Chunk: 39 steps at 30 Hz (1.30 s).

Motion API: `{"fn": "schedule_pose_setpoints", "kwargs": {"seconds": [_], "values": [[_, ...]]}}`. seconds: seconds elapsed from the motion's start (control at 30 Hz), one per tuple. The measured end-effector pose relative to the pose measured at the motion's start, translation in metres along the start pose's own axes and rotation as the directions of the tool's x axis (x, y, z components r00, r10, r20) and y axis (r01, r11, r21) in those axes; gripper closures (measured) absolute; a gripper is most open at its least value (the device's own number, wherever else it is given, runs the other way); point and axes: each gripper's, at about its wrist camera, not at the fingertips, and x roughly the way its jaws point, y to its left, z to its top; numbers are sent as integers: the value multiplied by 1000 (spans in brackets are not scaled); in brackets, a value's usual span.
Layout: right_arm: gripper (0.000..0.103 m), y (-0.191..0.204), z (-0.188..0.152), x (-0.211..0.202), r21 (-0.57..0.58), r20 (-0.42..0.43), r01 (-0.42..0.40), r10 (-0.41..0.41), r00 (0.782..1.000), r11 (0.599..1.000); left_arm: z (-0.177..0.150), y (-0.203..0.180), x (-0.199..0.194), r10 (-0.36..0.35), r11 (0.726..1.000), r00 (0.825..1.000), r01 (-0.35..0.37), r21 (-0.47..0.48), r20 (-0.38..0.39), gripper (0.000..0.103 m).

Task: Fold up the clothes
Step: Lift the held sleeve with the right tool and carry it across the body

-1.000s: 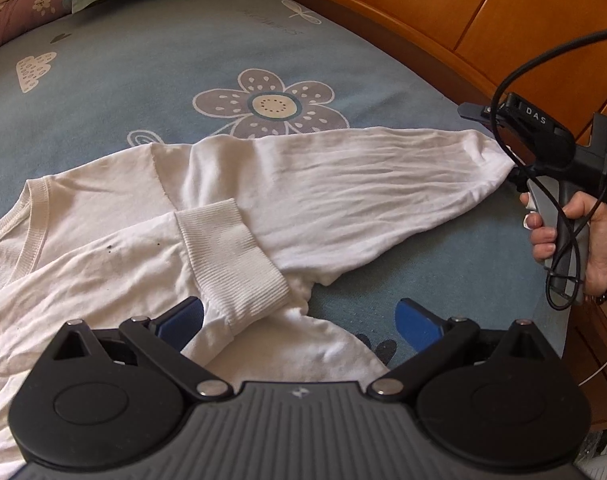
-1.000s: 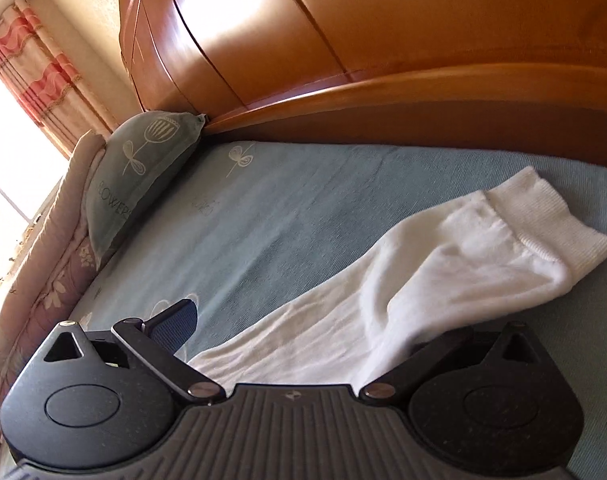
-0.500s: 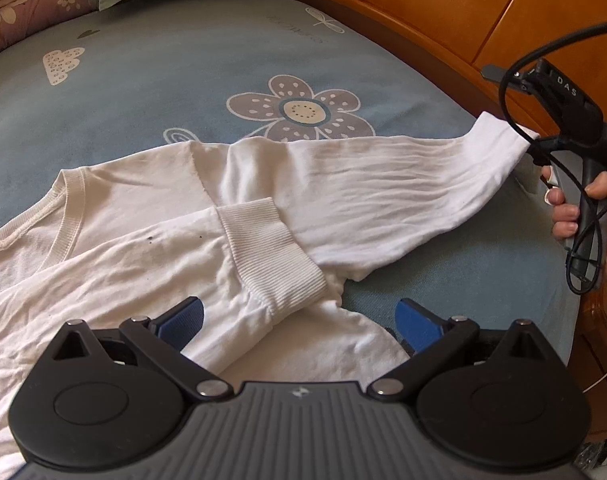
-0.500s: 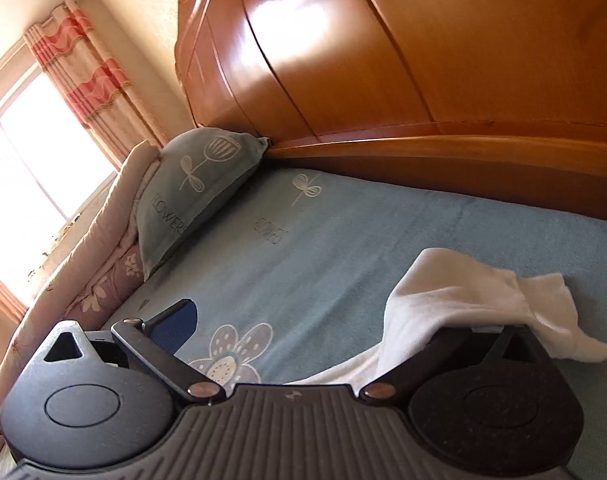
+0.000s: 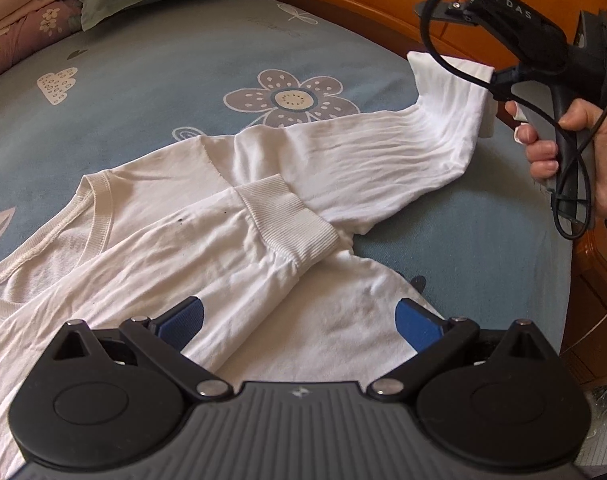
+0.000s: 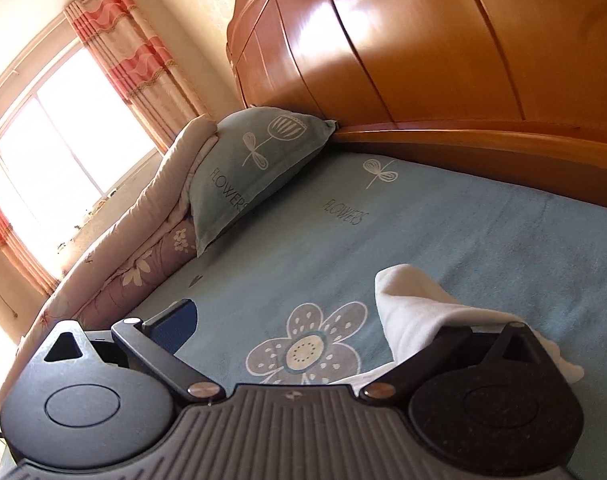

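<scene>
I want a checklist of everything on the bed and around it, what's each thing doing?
Surface: blue bedsheet with flower print, mostly flat.
Job's things: white shirt lies spread out; one sleeve is folded across the chest; the other sleeve is lifted at its cuff.
Clutter: nothing seen on the sheet besides the shirt.
Grippers: left gripper open, over the shirt's body, holding nothing; right gripper carries the cuff; its own view shows the jaws wide apart, cloth draped over one finger.
Cables: black cable loops beside the hand.
Surroundings: pillow, folded quilt, wooden headboard, window with curtains.
</scene>
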Motion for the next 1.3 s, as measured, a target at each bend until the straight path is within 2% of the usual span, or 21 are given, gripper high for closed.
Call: {"fn": "schedule_pose_setpoints", "kwargs": {"seconds": [0.17, 0.7, 1.3], "values": [[0, 33, -12, 7, -35, -33, -35, 33, 999, 999, -14, 14, -15, -35, 999, 999, 35, 6, -9, 2], [0, 137, -58, 30, -97, -89, -115, 107, 990, 989, -76, 73, -62, -58, 998, 996, 59, 16, -61, 2], [0, 223, -96, 59, -166, -152, -196, 171, 973, 966, -121, 118, -91, -60, 996, 996, 55, -73, -70, 2]]}}
